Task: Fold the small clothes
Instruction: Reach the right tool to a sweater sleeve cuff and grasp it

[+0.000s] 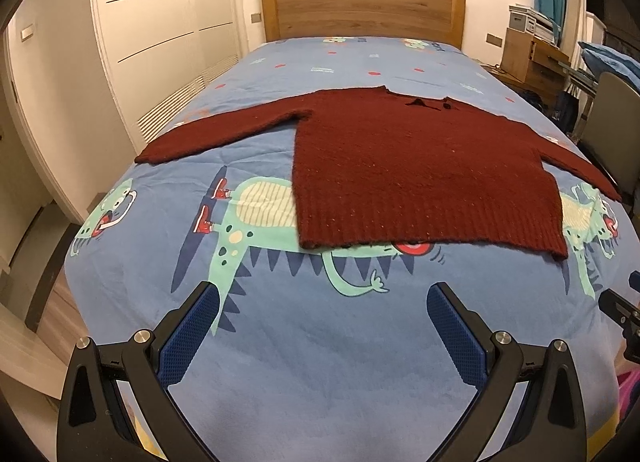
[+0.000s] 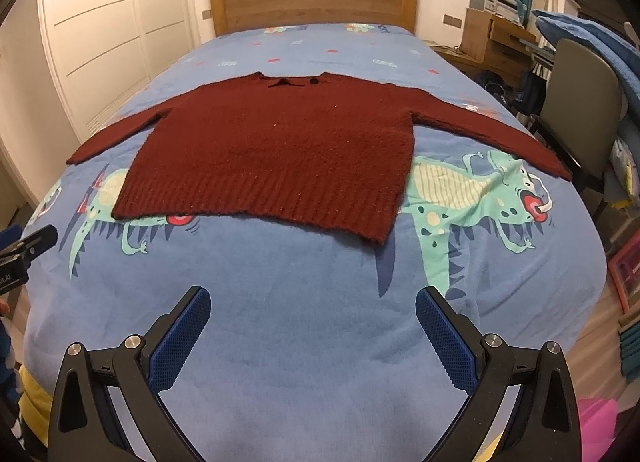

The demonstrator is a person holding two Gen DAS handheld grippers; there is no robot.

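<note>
left wrist: sweater (image 1: 420, 166) flat on bed (image 1: 280, 362), ahead of left gripper (image 1: 323, 296) and offset right, sleeves spread crosswise, hem nearest | jaws wide, empty, hovering short of hem | right wrist: sweater (image 2: 276, 146) ahead, slightly left of right gripper (image 2: 313, 298), near hem corner closest | jaws wide, empty, both about equally near

Dinosaur print (image 1: 280, 230) partly under sweater (image 1: 420, 174)

Bare bedspread (image 1: 320, 362) lies open before the sweater (image 1: 420, 174); a chair (image 2: 576, 110) crowds its right sleeve.
</note>
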